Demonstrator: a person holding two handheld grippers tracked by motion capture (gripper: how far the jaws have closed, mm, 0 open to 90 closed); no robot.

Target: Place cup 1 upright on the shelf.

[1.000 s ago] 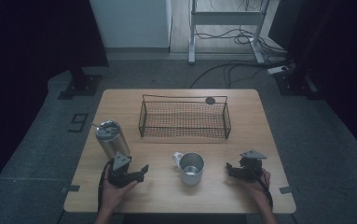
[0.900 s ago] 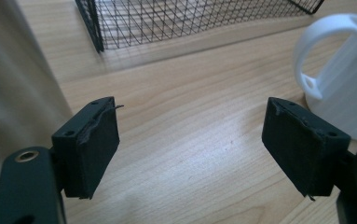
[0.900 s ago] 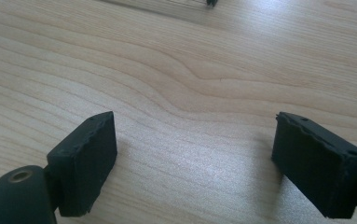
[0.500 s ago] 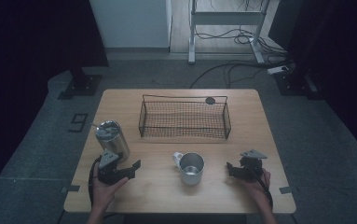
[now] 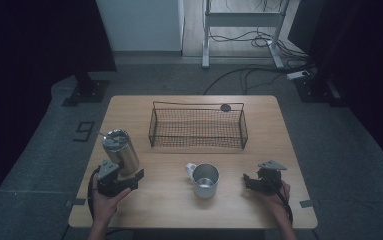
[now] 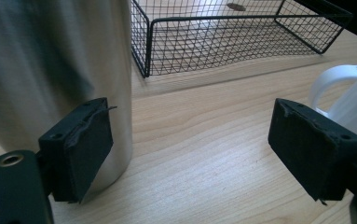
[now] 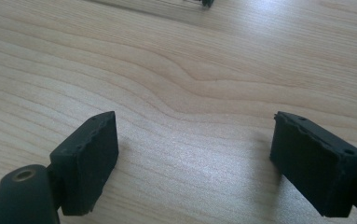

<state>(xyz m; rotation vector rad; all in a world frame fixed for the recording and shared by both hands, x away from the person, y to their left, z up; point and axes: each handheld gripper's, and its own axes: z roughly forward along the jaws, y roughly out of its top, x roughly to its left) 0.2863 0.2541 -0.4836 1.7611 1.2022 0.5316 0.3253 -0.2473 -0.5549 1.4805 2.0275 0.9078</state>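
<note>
Lab, floor cables (image 5: pixel 244 75) (bare table (image 5: pixel 289 150))

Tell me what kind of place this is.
Probably a lab or recording room, not a home: one wooden table on grey floor, dark curtains around it, loose cables by a metal stand.

The tumbler (image 6: pixel 59 70) just beside the left gripper (image 6: pixel 190 154) is brushed metal with a dull satin sheen. Its pads (image 6: pixel 85 149) are matt black rubber, rough and frayed at the edges. Ahead of them, the basket (image 6: pixel 223 37) is thin black wire mesh. The table (image 7: pixel 190 70) under the right gripper (image 7: pixel 192 158) is pale wood, smooth, faintly glossy. The mug (image 5: pixel 205 179) between both looks like shiny metal with a white plastic handle.
</note>
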